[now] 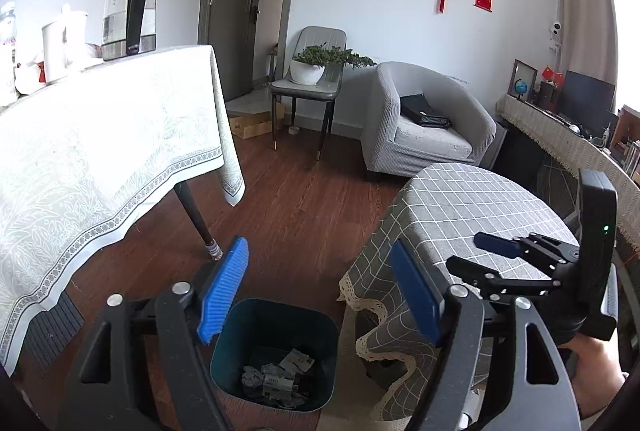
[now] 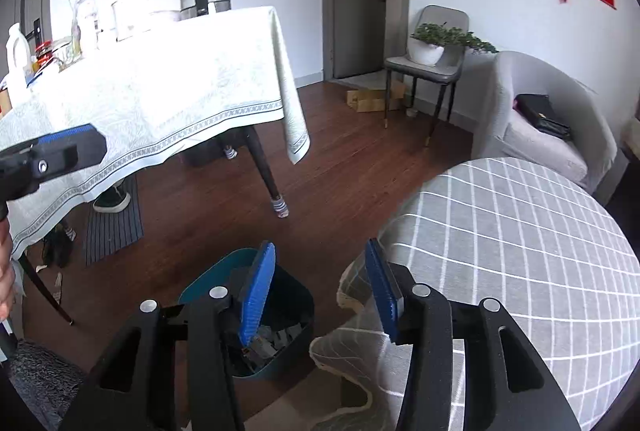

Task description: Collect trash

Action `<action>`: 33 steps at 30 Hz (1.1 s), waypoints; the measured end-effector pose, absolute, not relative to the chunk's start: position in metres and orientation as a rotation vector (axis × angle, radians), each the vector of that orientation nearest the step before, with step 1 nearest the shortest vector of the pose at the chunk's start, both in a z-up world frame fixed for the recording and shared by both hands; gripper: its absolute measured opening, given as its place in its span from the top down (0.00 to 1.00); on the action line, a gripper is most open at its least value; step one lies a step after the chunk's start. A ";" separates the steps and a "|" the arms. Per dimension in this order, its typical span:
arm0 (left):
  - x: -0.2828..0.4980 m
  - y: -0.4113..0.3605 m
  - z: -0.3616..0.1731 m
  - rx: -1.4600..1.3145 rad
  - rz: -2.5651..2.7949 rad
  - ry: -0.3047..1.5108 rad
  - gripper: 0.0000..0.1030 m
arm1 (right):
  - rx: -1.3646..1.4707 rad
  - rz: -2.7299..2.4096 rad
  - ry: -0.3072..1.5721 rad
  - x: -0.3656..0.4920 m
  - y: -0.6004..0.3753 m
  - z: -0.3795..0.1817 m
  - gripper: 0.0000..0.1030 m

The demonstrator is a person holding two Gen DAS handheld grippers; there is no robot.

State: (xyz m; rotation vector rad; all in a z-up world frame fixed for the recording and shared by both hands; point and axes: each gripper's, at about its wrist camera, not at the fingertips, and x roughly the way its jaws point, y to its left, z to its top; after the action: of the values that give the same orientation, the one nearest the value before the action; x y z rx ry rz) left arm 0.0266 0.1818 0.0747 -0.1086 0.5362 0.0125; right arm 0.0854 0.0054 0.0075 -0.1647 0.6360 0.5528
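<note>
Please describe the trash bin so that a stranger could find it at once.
Find the round table with the grey checked cloth. On the wooden floor just beside it, toward the larger white-clothed table, stands the trash bin. It alone is dark teal and open-topped, with crumpled paper scraps inside.

trash [image 1: 276, 377] in bin [image 1: 320, 327] perhaps crumpled paper, indistinct.

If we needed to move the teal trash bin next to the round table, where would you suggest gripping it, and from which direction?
Grip the teal trash bin by its thin upper rim, coming straight down from above. It stands upright with its mouth open, so one finger can go inside and one outside the wall. The side away from the round table looks freest, for the left claw.
</note>
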 end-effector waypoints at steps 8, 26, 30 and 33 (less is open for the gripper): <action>-0.008 0.146 0.074 0.000 0.037 0.462 0.07 | -0.084 0.394 0.611 0.054 -0.072 0.018 0.16; -0.030 0.128 0.019 0.077 0.090 0.529 0.06 | 0.004 0.178 0.566 -0.018 -0.191 0.007 0.04; -0.027 0.121 0.014 0.091 0.083 0.555 0.06 | 0.007 0.182 0.569 -0.017 -0.194 0.004 0.03; -0.028 0.119 0.014 0.094 0.085 0.552 0.05 | -0.027 0.201 0.536 -0.026 -0.190 0.006 0.03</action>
State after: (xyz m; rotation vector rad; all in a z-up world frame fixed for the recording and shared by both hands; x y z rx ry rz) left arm -0.0279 0.1190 0.0142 0.0941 0.5517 0.0854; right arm -0.0262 -0.1898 0.0064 -0.0268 0.5358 0.2008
